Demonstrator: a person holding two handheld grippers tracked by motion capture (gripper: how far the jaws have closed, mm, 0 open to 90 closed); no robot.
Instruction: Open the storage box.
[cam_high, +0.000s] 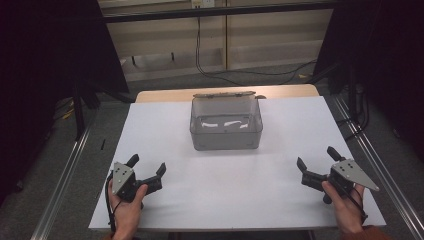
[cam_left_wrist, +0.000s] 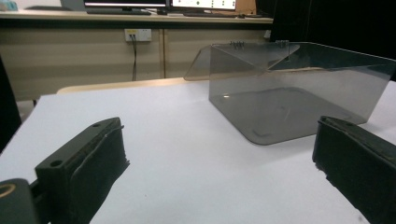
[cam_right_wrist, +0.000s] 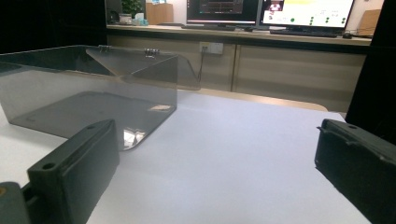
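My left gripper (cam_high: 147, 167) and right gripper (cam_high: 315, 160) rest low on the desk (cam_high: 165, 125), near side of the clear box (cam_high: 226, 131), angled toward it, jaws wide, empty.

Even overhead light keeps the white tabletop (cam_high: 280, 165) bright while the surroundings beyond it fall dark. Glare streaks the clear box (cam_high: 226, 125), and near jaws blur in both gripper views.

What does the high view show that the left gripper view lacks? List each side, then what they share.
High view alone: both hand-held grippers, left hand-held gripper and right hand-held gripper, open and apart from the box, plus the floor. Left gripper view alone: a wall socket and monitors on a counter. Both: the clear plastic box with its lid swung back, on the white table.
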